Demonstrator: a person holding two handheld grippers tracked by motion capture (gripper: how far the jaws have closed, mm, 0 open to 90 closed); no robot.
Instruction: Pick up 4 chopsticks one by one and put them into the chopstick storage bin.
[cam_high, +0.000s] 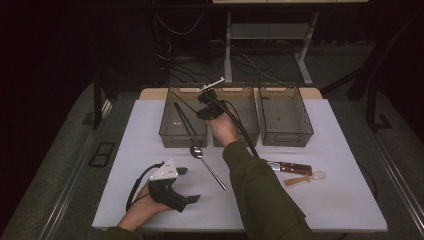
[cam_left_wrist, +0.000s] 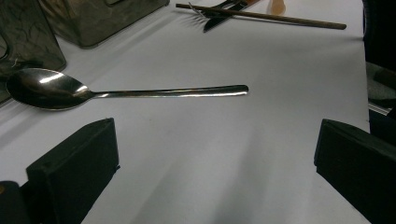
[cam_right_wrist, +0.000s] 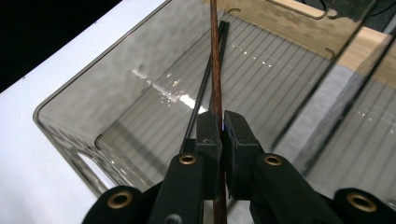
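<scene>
Right gripper view: right gripper (cam_right_wrist: 219, 128) jaws pinch a brown chopstick (cam_right_wrist: 215, 56) over the left bin (cam_right_wrist: 70, 135), its long axis running away along the bin beside a black chopstick (cam_right_wrist: 205, 84). Left gripper (cam_high: 172, 187), jaws spread, rests nearer the spoon (cam_left_wrist: 116, 92).

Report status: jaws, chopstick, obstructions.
Right gripper shut on brown chopstick, over left bin. Left gripper open, beside spoon. Black chopstick already in bin.
</scene>
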